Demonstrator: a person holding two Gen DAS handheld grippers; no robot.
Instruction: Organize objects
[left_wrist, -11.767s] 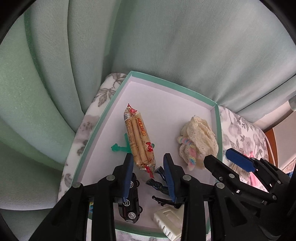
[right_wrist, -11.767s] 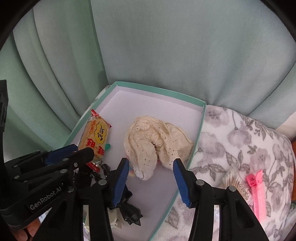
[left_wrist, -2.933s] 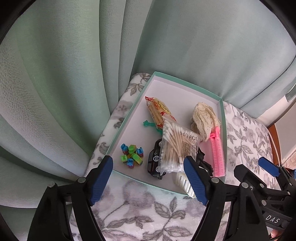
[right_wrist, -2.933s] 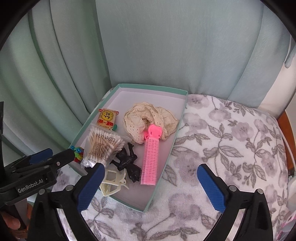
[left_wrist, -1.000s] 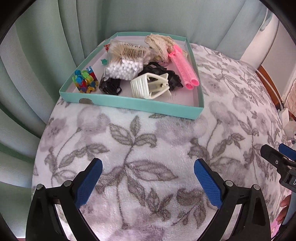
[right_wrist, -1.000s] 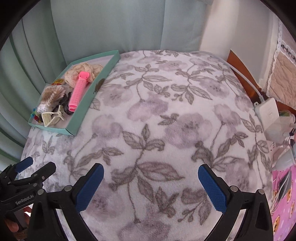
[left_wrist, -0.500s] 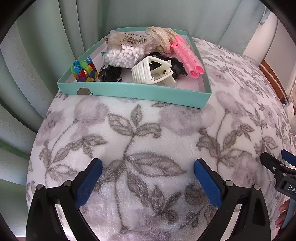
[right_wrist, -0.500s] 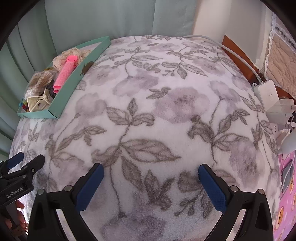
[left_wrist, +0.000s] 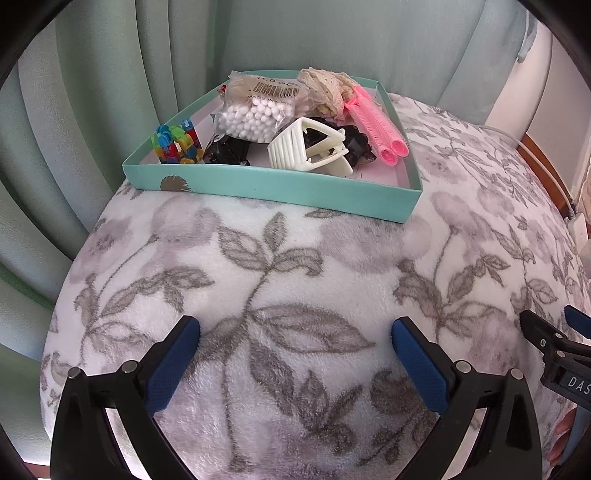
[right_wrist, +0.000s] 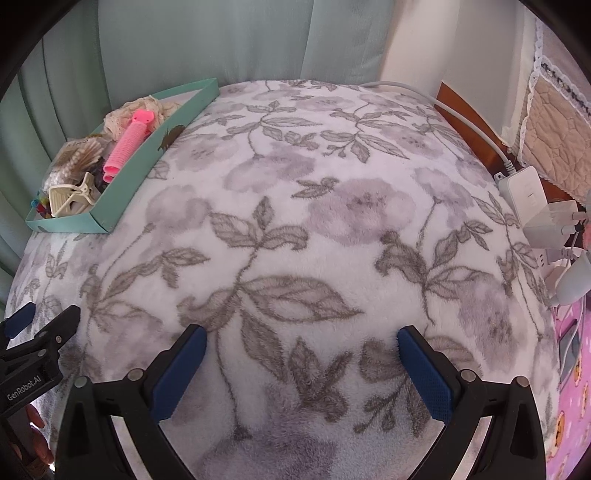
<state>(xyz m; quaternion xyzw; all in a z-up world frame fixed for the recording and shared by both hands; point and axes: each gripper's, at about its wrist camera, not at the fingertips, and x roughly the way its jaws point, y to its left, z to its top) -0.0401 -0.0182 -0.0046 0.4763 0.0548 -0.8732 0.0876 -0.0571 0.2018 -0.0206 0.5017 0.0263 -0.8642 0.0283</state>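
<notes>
Floral blanket (right_wrist: 332, 206): grey-leaf plush covering the surface, bare of loose items across its whole middle and near edge. Green curtain (left_wrist: 110, 92): hangs behind the far-left edge. Teal tray (left_wrist: 280, 186): shallow box at the far-left corner of the blanket, against the curtain, holding every small item on show. Contents, descending: bag of cotton swabs (left_wrist: 258, 107) at the tray's back; pink hair roller (left_wrist: 373, 118) along its right wall; cream lace scrunchie (left_wrist: 325, 88) in the far right corner; cream claw clip (left_wrist: 306, 147) near the front wall; black toy car (left_wrist: 227, 149) beside it; coloured clips (left_wrist: 175, 142) in the front-left corner. Judgement: sorting looks finished, nothing left outside the tray. Left gripper (left_wrist: 295, 354): fingers spread wide, empty, low over the near edge. Right gripper (right_wrist: 301, 360): fingers likewise released, holding nothing. Periphery: white power strip (right_wrist: 528, 199) with plugs off the right edge, well apart from the tray; nothing obstructs.
</notes>
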